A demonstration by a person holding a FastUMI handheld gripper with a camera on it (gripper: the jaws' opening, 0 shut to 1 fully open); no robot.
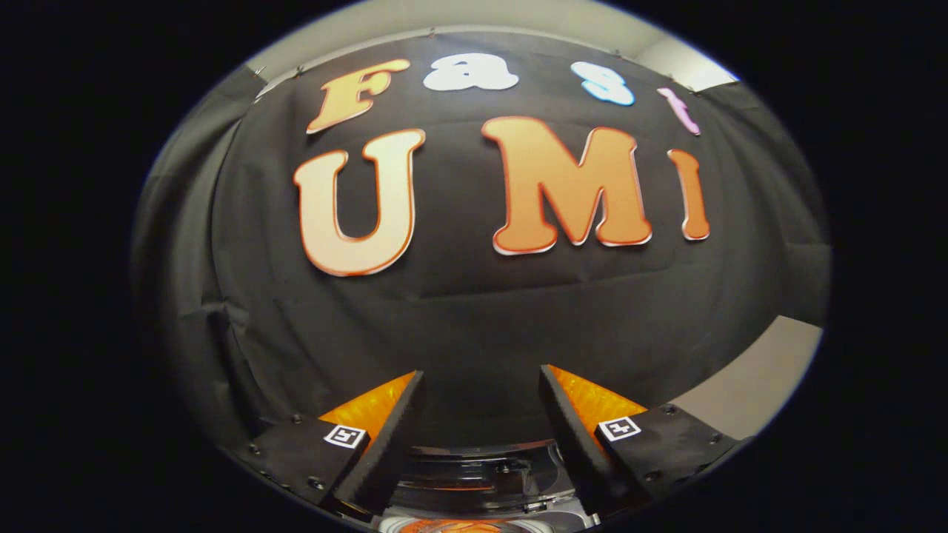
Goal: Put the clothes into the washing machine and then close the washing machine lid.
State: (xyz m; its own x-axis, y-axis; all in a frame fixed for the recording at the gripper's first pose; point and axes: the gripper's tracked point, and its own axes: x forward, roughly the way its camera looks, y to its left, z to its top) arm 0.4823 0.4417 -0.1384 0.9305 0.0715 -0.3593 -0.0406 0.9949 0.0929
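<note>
The gripper (481, 377) stood open, empty, facing the booth wall (474, 311). The washing machine (481, 481) (barely glimpsed) lay below; tilting down first seemed wise.

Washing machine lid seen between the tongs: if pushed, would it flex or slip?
Probably stiff: the lid looks like hard, moulded plastic with crisp edges. Likely slippery under a push, since its dark surface shows glossy reflections. The tongs stand open, gripping nothing.

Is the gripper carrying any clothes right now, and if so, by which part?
Nothing is held. The gripper is open, its fingers spread apart with only the black cloth wall seen between them. No clothing touches either finger.
</note>
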